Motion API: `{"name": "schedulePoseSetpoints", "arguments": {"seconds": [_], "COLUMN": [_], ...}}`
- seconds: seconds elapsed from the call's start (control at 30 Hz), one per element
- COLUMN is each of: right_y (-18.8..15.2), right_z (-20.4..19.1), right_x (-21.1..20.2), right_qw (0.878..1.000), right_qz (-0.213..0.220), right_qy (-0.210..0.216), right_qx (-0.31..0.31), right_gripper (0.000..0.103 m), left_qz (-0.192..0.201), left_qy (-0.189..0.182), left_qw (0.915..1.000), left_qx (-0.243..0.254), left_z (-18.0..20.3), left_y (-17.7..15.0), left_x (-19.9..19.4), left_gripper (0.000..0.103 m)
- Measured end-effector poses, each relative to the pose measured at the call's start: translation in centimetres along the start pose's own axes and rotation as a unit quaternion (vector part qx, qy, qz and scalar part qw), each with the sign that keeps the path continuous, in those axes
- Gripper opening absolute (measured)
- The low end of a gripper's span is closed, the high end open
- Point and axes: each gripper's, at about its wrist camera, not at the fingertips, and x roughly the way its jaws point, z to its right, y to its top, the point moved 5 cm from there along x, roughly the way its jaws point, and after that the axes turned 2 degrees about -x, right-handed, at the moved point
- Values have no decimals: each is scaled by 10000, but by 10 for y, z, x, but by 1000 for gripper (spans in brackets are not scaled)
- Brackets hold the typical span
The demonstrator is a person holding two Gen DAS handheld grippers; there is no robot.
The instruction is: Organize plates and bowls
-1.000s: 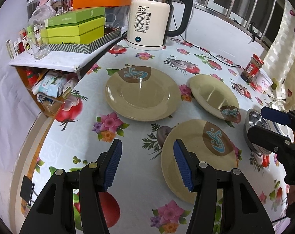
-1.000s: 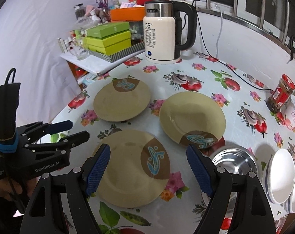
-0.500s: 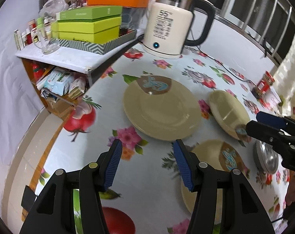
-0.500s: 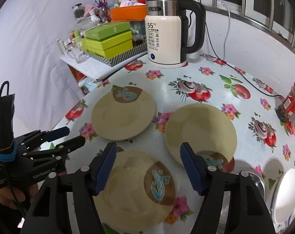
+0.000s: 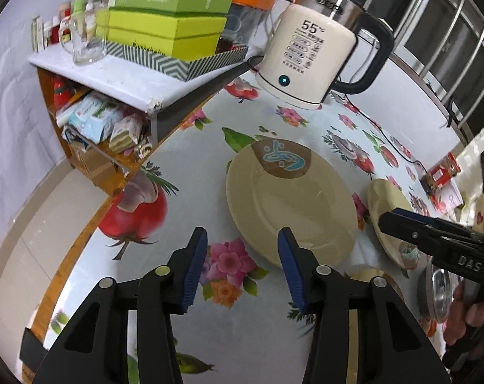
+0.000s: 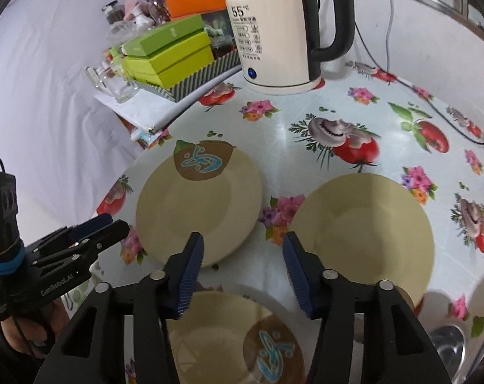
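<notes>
Beige ceramic is noted on three plates laid out singly on the floral oilcloth in front of the electric kettle (image 6: 275,28): the far-left plate (image 6: 198,206), lying nearest the kettle with its fish emblem turned toward it; the right-hand plate (image 6: 367,230), set further from the kettle on the cable side; and the near plate (image 6: 229,336), furthest from the kettle and partly hidden under the gripper frame. A steel bowl (image 6: 450,339) is glimpsed at the edge furthest from the kettle; white bowls are not seen now. The left gripper (image 5: 240,268) is held over the cloth just short of the far-left plate's near rim, its jaws having just been closing yet standing apart with nothing between them. The right gripper (image 6: 242,270) is poised over the gap between the far-left and right-hand plates, its jaws likewise having just been narrowing, with only cloth and plate rim showing between the pads and no contact evident. No plate is stacked; the step in hand is judged to be the approach to a first pick-up. The next move is judged to call for one pad slid under a rim and one over it before closing, as each plate lies flat on the cloth.
</notes>
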Motion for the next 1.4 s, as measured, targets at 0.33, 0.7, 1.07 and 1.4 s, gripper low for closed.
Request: {"name": "schedulePoseSetpoints", "arguments": {"seconds": [0.33, 0.7, 1.07, 1.4], "right_y": [10, 15, 14, 7], "right_z": [6, 12, 11, 8], "right_x": [40, 57, 53, 31], "right_qw": [9990, 9975, 9975, 9977], "right_qz": [-310, -432, -365, -259], "right_qy": [219, 370, 406, 407], "right_qx": [235, 412, 456, 476], "right_gripper": [31, 22, 20, 20], "left_qz": [-85, -217, -164, -99], "left_qy": [-106, -268, -271, -309], "left_qw": [9997, 9991, 9994, 9995], "left_qx": [-190, -227, -145, -10], "left_z": [-7, -3, 0, 12], "left_y": [8, 10, 11, 6], "left_x": [18, 33, 27, 2], "left_gripper": [40, 27, 24, 24]}}
